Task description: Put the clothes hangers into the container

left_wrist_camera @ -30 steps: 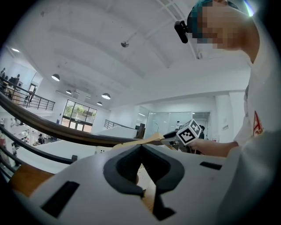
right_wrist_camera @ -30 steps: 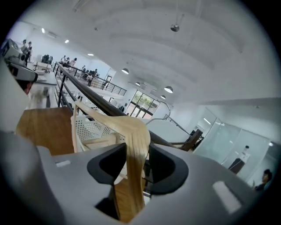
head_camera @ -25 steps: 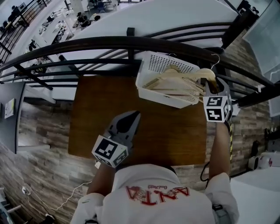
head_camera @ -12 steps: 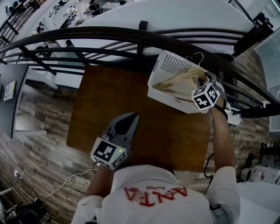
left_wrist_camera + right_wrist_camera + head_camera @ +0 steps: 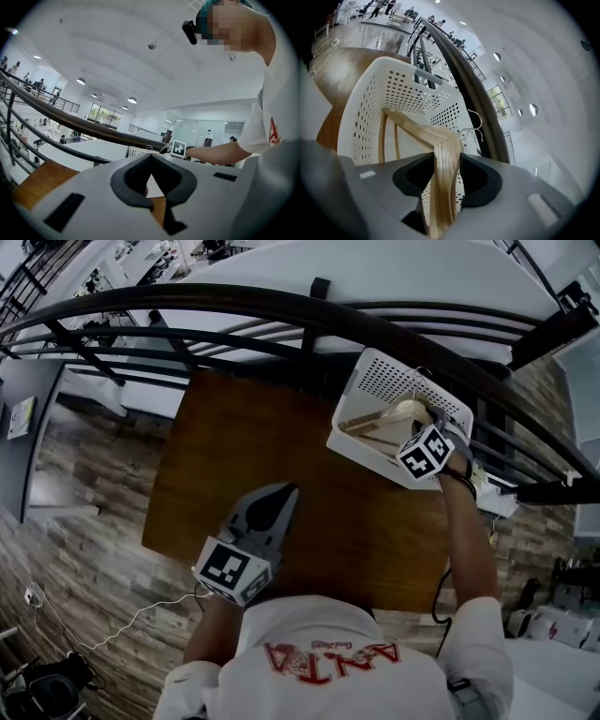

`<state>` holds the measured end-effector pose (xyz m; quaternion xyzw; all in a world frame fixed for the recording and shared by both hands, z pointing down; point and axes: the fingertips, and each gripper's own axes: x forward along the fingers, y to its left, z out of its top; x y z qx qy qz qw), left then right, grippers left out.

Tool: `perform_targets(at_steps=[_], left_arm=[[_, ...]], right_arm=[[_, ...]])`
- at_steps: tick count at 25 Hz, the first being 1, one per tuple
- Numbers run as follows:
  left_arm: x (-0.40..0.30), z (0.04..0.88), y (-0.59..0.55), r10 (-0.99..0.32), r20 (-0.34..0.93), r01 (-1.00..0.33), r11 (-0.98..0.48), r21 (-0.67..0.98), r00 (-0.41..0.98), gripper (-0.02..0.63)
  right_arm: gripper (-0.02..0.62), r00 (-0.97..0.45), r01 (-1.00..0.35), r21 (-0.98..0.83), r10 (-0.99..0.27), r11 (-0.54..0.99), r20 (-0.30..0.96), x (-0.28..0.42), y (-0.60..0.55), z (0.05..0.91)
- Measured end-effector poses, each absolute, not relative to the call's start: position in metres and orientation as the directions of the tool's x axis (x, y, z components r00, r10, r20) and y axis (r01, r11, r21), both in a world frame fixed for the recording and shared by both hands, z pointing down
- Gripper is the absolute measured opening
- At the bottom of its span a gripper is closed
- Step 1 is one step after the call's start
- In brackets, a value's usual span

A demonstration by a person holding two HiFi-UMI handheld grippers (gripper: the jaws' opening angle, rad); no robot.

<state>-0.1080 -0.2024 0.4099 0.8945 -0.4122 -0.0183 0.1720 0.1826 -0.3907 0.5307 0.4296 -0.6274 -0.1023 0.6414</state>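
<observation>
From the head view, the right gripper [image 5: 433, 420] reaches out at full arm's length to the far right corner of the wooden table [image 5: 281, 446]. There it tilts down over the white perforated basket [image 5: 389, 376], which stands just before the railing [image 5: 187, 315]. A bundle of wooden clothes hangers [image 5: 380, 420] slants from it into the basket, probably held low so they can be laid in rather than dropped. The left gripper [image 5: 279, 495] hangs close to the body over the near table edge, well clear of the work (idle, as far as one can judge).

In the left gripper view, the left gripper [image 5: 150, 157] points roughly level. Its jaws are clenched tip to tip with nothing between them.

In the right gripper view, the right gripper [image 5: 446, 176] has its jaws clamped on the wooden clothes hangers [image 5: 440, 154] near their crowns. Their arms slope down inside the basket [image 5: 370, 108] and the metal hooks [image 5: 472, 126] stick out above its rim.
</observation>
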Motion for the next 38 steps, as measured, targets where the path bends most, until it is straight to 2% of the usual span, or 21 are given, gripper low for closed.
perform_targets(at_steps=[5, 9, 11, 15, 22, 30, 34, 38], left_arm=[[-0.107, 0.407, -0.2, -0.733, 0.109, -0.721, -0.614, 0.32, 0.672, 0.008], [-0.103, 0.399, -0.197, -0.734, 0.097, -0.721, -0.621, 0.307, 0.673, 0.008], [-0.099, 0.394, -0.194, -0.73, 0.093, -0.718, -0.628, 0.301, 0.677, 0.008], [-0.085, 0.384, -0.184, -0.713, 0.086, -0.703, -0.651, 0.287, 0.696, 0.008], [-0.068, 0.367, -0.166, -0.696, 0.07, -0.688, -0.682, 0.249, 0.715, 0.008], [-0.052, 0.333, -0.147, -0.686, 0.03, -0.679, -0.712, 0.181, 0.727, 0.008], [-0.04, 0.317, -0.138, -0.677, 0.014, -0.672, -0.727, 0.142, 0.735, 0.008], [-0.033, 0.312, -0.131, -0.676, 0.006, -0.671, -0.731, 0.122, 0.737, 0.008]], right_arm=[[0.185, 0.198, -0.385, 0.692, -0.678, 0.611, 0.708, 0.181, -0.383, 0.522], [0.175, 0.145, -0.443, 0.697, -0.722, 0.564, 0.676, 0.175, -0.366, 0.491], [0.145, 0.085, -0.503, 0.678, -0.75, 0.536, 0.656, 0.167, -0.353, 0.47], [0.056, -0.094, -0.682, 0.57, -0.829, 0.457, 0.552, 0.143, -0.32, 0.419], [0.005, -0.21, -0.813, 0.445, -0.903, 0.374, 0.375, 0.118, -0.257, 0.374], [0.002, -0.325, -0.923, 0.146, -0.925, 0.356, 0.198, 0.122, -0.183, 0.335], [0.002, -0.358, -0.927, 0.066, -0.924, 0.369, 0.135, 0.127, -0.156, 0.319], [0.002, -0.375, -0.925, 0.018, -0.919, 0.379, 0.122, 0.134, -0.142, 0.316]])
